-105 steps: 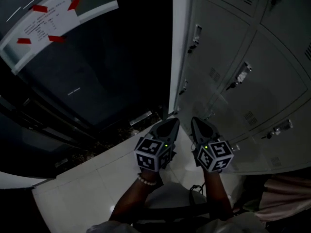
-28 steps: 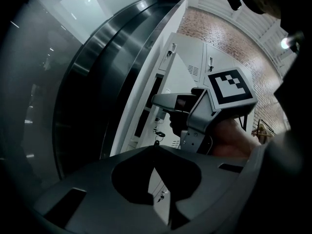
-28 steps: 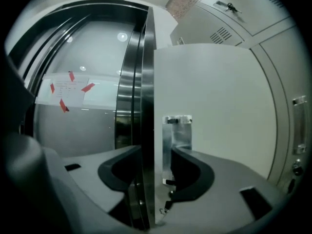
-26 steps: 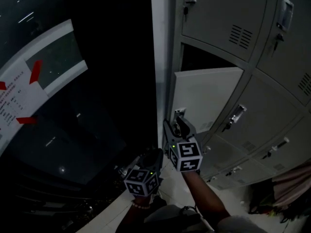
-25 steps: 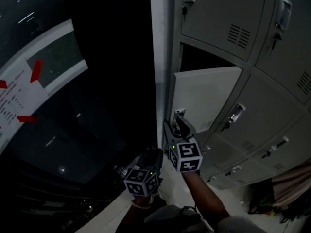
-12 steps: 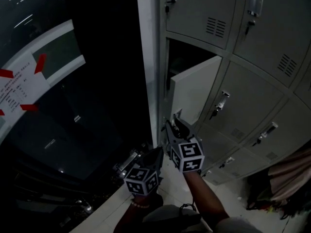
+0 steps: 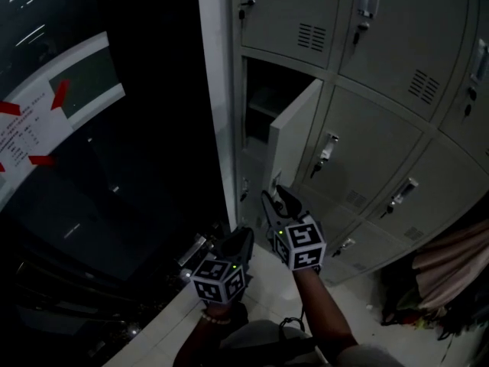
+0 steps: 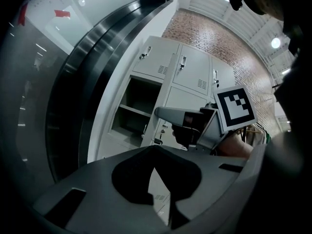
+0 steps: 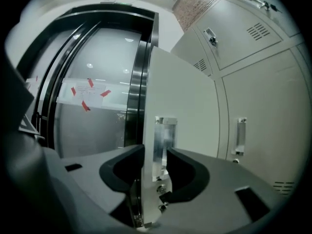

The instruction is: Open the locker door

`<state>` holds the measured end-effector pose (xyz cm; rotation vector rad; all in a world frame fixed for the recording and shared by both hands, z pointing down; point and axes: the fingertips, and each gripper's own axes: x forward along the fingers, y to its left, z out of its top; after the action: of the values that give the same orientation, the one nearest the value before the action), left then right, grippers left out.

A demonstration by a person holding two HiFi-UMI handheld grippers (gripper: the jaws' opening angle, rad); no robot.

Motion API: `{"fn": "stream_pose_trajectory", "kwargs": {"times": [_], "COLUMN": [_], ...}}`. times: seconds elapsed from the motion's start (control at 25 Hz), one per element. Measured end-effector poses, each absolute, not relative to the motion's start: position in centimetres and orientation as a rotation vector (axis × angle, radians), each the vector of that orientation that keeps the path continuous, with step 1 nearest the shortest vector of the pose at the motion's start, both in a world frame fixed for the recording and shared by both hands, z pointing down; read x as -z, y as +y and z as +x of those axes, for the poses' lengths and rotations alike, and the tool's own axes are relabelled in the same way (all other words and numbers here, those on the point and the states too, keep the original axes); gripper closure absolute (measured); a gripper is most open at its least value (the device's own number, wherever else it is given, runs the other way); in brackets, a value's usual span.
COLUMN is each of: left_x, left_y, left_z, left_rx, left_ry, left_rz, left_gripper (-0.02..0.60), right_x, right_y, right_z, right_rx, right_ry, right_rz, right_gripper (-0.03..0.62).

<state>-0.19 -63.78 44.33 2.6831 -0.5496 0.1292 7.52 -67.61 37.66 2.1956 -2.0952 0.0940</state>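
- Head view: the locker door stands swung out from the bank of lockers, and its compartment is exposed and dark. The right gripper is at the door's free lower edge. The left gripper hangs lower left, apart from the door, above the tiled floor.
- Left gripper view: fingers together at the tips, nothing between them. The right gripper's marker cube shows ahead, to the right of the open compartment.
- Right gripper view: fingers apart, astride the door's free edge; they have just been opening. The edge and its metal handle plate lie between them, with the pads close on either side and no clamping evident. A neighbouring door's handle shows to the right.
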Motion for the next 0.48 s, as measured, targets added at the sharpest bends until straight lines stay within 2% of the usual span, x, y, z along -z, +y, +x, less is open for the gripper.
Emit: {"fn": "stream_pose_trajectory", "kwargs": {"times": [0.48], "left_x": [-44.0], "left_y": [-60.0], "left_z": [1.3], "left_rx": [-0.132], "left_ry": [-0.502], "left_rz": [2.700], "left_gripper": [0.589], "right_x": [-37.7], "right_y": [-62.7], "right_z": [10.1], "right_rx": [-0.116], "right_ry": [-2.051], "right_rz": [2.231], "right_gripper": [0.427]}}
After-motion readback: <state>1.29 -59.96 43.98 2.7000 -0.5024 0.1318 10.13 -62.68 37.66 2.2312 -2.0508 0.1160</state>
